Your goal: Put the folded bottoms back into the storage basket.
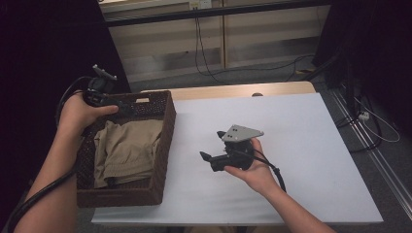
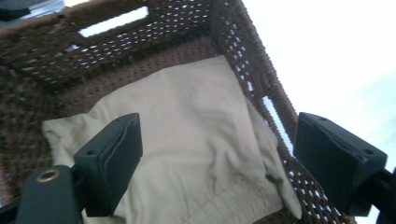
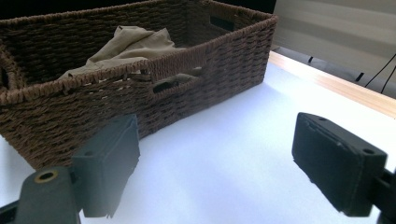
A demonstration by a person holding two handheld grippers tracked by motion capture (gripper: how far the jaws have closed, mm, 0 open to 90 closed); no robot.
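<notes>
Basket point(image 1: 165, 141) sits on the table's left side with the beige garment point(image 1: 127, 150) crumpled inside. Your left gripper point(image 2: 212, 163) hovers over it, jaws spread, empty. Your right gripper point(image 1: 210, 145) is over the white tabletop point(image 1: 301, 145), spread too.

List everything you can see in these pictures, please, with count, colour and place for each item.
Basket: one, dark brown wicker, left side of the table.
Garment: one, beige, crumpled inside the basket.
Table: one, white top with a wooden far edge.
Cables: several, black, on the floor beyond the table.
Left gripper: one, black, jaws open, above the basket's far end.
Right gripper: one, black with grey plate, jaws open, above mid-table, facing the basket.
</notes>
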